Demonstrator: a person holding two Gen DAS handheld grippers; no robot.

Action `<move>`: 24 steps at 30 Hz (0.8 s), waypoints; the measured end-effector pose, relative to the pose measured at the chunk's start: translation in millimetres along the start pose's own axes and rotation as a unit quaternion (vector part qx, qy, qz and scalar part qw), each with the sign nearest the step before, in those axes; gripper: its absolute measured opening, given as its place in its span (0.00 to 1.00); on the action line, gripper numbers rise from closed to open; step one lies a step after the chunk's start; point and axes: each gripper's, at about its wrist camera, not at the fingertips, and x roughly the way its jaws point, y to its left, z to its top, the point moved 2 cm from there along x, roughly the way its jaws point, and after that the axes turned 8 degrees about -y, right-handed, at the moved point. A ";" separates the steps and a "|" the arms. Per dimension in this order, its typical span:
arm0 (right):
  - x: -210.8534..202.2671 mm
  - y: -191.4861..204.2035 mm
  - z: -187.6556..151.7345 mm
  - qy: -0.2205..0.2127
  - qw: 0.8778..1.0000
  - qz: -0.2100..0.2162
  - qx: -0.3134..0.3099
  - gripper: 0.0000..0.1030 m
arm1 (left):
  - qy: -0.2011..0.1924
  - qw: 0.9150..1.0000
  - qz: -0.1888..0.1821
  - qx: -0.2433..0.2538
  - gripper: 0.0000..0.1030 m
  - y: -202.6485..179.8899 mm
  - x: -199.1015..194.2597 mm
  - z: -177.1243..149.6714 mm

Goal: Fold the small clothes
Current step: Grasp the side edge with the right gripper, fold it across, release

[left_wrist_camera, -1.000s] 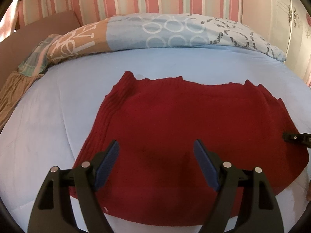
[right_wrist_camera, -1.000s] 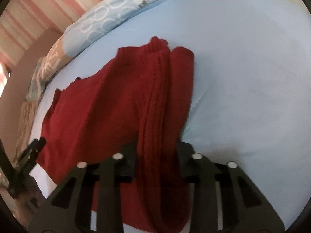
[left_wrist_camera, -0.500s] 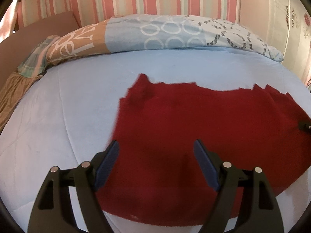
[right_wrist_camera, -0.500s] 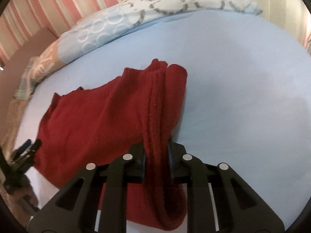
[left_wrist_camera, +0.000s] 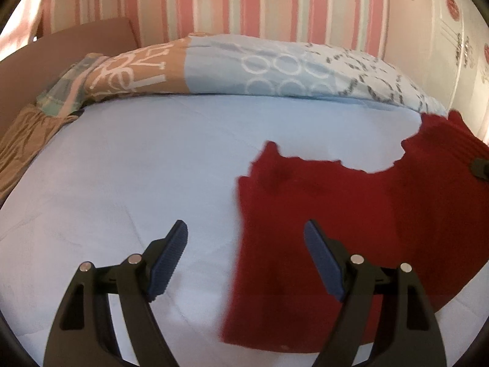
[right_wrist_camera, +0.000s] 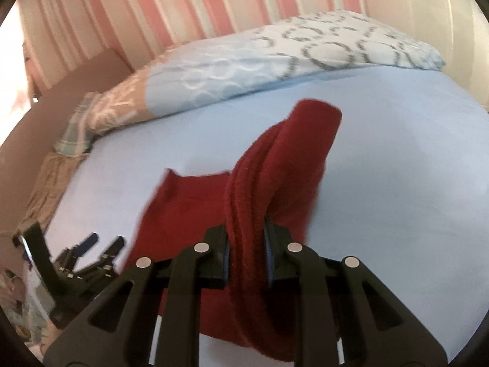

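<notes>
A dark red knit garment [left_wrist_camera: 336, 211] lies on the light blue bed sheet [left_wrist_camera: 137, 168], at the right of the left wrist view. My left gripper [left_wrist_camera: 246, 244] is open and empty, low over the sheet at the garment's left edge. My right gripper [right_wrist_camera: 246, 244] is shut on a bunched ribbed edge of the red garment [right_wrist_camera: 275, 168] and holds it lifted above the sheet; the rest trails down to the left. The right gripper's tip shows at the far right of the left wrist view [left_wrist_camera: 481, 168]. The left gripper shows at the lower left of the right wrist view [right_wrist_camera: 91, 250].
A patterned blue, white and tan duvet [left_wrist_camera: 244, 70] lies along the head of the bed. A brown cardboard panel [left_wrist_camera: 76, 39] and brown fabric [left_wrist_camera: 24, 140] sit at the left. The pink striped wall [left_wrist_camera: 244, 3] is behind. Bare sheet [right_wrist_camera: 412, 153] spreads to the right.
My right gripper has lifted the held edge and pulled the garment to the right. The garment has slid from under my left gripper, which now sits at its left edge, still open.
</notes>
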 end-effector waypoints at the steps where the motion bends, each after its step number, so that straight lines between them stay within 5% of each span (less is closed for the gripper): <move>1: 3.5 12.1 -0.8 -0.001 1.000 0.006 0.000 0.17 | -0.001 1.000 0.003 -0.004 0.77 6.6 -0.8 0.8; 10: 76.1 101.9 -29.7 0.036 0.999 0.017 0.004 0.16 | -0.003 0.999 0.029 -0.030 0.77 70.8 -8.9 -0.7; 20: 134.0 146.0 -85.5 0.074 0.996 -0.027 -0.051 0.17 | 0.005 0.998 0.046 -0.043 0.77 114.5 -7.7 -8.7; 22: 136.4 153.3 -93.4 0.073 0.993 -0.036 -0.080 0.24 | 0.006 0.998 0.045 -0.043 0.77 117.4 -8.4 -9.7; 24: 131.2 158.8 -93.9 0.066 0.994 -0.012 -0.081 0.59 | 0.008 0.998 0.041 -0.041 0.77 118.4 -9.0 -9.6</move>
